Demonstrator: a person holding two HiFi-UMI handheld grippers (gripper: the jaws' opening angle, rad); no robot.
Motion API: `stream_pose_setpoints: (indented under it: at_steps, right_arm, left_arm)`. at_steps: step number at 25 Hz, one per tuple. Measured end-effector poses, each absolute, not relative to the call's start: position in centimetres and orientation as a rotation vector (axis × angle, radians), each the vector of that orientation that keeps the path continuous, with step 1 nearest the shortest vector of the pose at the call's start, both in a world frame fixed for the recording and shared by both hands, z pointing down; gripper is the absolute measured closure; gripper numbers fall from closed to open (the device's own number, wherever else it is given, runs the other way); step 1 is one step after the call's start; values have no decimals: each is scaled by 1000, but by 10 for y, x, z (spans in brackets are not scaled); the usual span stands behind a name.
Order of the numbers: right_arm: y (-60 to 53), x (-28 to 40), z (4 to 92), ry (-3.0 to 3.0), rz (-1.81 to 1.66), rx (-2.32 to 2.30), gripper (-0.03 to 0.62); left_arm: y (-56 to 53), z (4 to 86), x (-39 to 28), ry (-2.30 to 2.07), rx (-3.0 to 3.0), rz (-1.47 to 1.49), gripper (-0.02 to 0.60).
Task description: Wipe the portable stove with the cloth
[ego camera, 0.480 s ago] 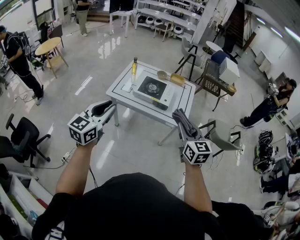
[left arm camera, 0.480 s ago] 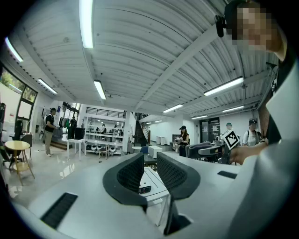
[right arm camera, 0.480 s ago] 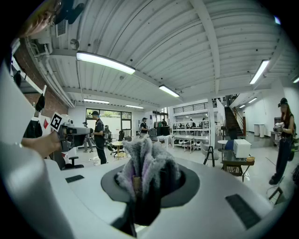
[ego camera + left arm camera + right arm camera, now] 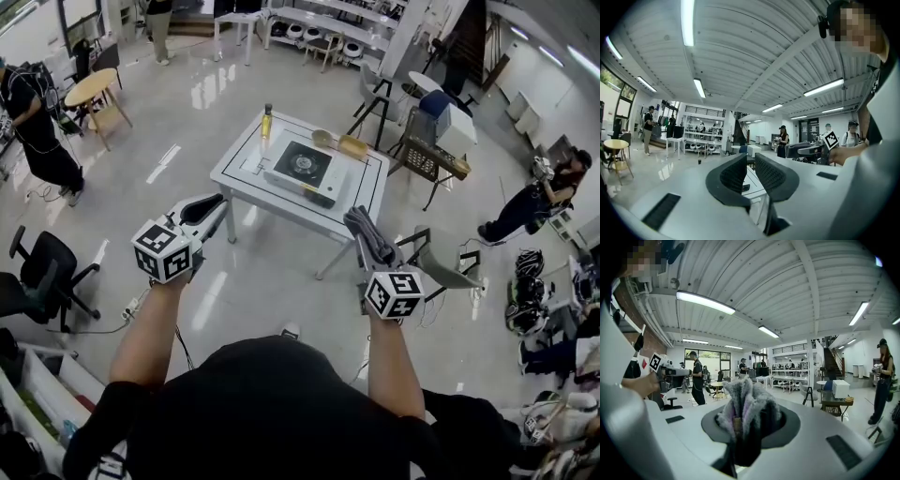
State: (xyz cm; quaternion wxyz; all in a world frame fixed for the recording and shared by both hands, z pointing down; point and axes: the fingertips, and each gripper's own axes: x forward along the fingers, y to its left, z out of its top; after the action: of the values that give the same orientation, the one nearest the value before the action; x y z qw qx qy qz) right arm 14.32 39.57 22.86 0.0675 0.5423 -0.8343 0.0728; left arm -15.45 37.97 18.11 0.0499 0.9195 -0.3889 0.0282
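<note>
Cloth gripped in the right gripper, stove untouched on the counter ahead.

The left gripper's [image 4: 211, 208] fingers [image 4: 733, 174] are clenched almost together with nothing between them. The right gripper [image 4: 373, 251] grasps the grey cloth [image 4: 356, 223], which bunches past its tips. The portable stove [image 4: 302, 169] sits mid-counter [image 4: 366, 197] at the person's 12 o'clock, well apart from both grippers, with a bottle [image 4: 267, 122] at its 11 o'clock.
</note>
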Motion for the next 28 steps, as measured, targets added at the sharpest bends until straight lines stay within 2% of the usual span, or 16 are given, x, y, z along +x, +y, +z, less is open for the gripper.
stream_pose_setpoints:
  at_steps: [11, 28]
  right_arm:
    - [347, 158, 256, -2501, 312, 1660, 477]
    - [162, 176, 296, -2539, 358, 1525, 477]
  left_arm:
    - [337, 198, -147, -1186, 2768, 106, 511]
    - [188, 212, -129, -1317, 2689, 193, 517]
